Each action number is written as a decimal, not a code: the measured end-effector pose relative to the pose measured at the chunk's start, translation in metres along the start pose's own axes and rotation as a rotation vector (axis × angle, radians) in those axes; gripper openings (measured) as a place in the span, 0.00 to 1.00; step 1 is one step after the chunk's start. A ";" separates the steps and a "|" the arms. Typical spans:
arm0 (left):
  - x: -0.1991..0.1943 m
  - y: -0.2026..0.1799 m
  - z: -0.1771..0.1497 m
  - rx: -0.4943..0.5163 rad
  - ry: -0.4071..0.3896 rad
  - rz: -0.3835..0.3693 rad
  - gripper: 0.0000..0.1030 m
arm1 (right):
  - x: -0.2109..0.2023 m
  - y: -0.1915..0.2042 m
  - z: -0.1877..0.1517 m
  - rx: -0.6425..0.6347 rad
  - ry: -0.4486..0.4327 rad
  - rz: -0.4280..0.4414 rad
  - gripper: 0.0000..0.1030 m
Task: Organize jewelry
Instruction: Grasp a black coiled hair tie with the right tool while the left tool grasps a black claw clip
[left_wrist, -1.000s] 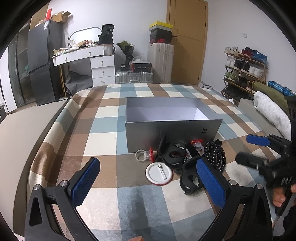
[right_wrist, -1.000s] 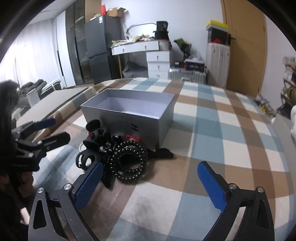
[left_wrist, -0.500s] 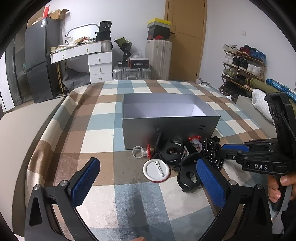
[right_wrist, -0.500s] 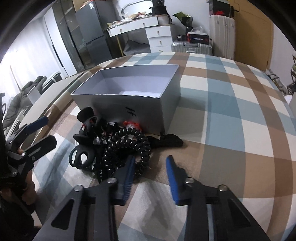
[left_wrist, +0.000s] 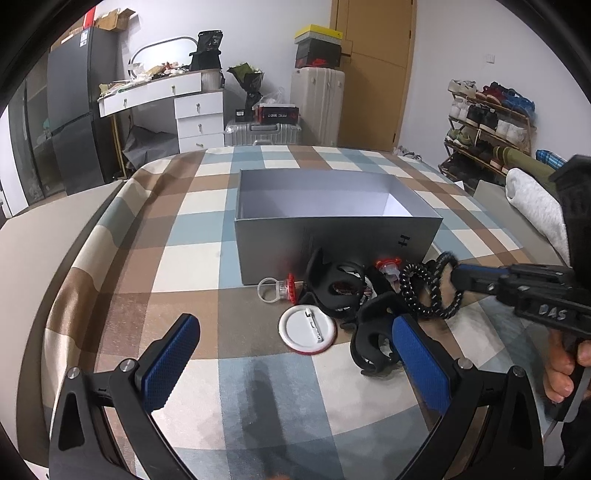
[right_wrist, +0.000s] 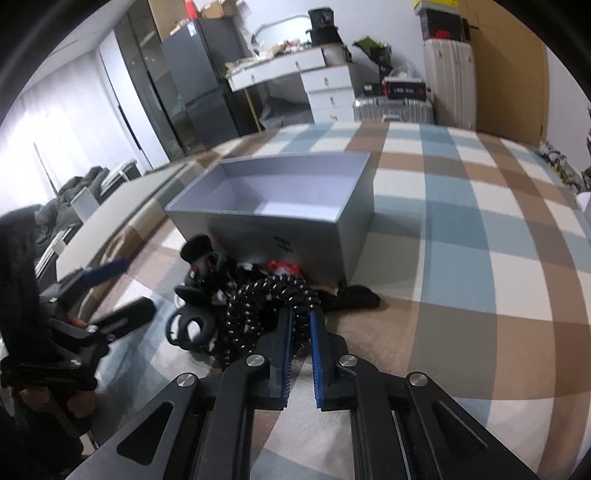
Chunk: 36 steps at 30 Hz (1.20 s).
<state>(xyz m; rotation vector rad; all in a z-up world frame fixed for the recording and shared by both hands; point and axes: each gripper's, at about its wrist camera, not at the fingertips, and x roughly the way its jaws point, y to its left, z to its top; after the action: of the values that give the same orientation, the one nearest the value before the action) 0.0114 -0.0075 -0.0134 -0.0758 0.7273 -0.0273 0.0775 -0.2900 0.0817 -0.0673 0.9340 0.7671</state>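
Item: black spiral coil band (right_wrist: 273, 302), heaped with other accessories against the near wall of the open grey box (right_wrist: 295, 236), its evident destination. Right gripper (right_wrist: 301, 321): jaws narrowed onto a strand of the coil, pinching it at the outer loop, probably so it lifts clear of the tangle. Left gripper (left_wrist: 291, 354): jaws wide, holding nothing, hovering short of the white round badge (left_wrist: 307, 330) in front of the box. Surface: plaid bedspread (left_wrist: 192, 229). Beyond the box: white dresser (left_wrist: 192, 107), suitcases, wooden door; shoe rack (left_wrist: 487, 129) to the right.
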 end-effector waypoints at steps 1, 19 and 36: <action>0.001 -0.001 0.000 -0.001 0.004 -0.005 0.99 | -0.004 -0.001 0.000 0.004 -0.018 0.003 0.08; 0.013 -0.037 -0.006 0.082 0.134 -0.098 0.84 | -0.026 -0.018 -0.012 0.052 -0.090 0.057 0.08; 0.000 -0.034 -0.010 0.086 0.108 -0.151 0.41 | -0.036 -0.016 -0.010 0.051 -0.116 0.056 0.08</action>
<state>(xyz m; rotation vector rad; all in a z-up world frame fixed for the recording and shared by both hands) 0.0048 -0.0420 -0.0186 -0.0474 0.8262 -0.2081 0.0680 -0.3257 0.0980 0.0482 0.8475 0.7903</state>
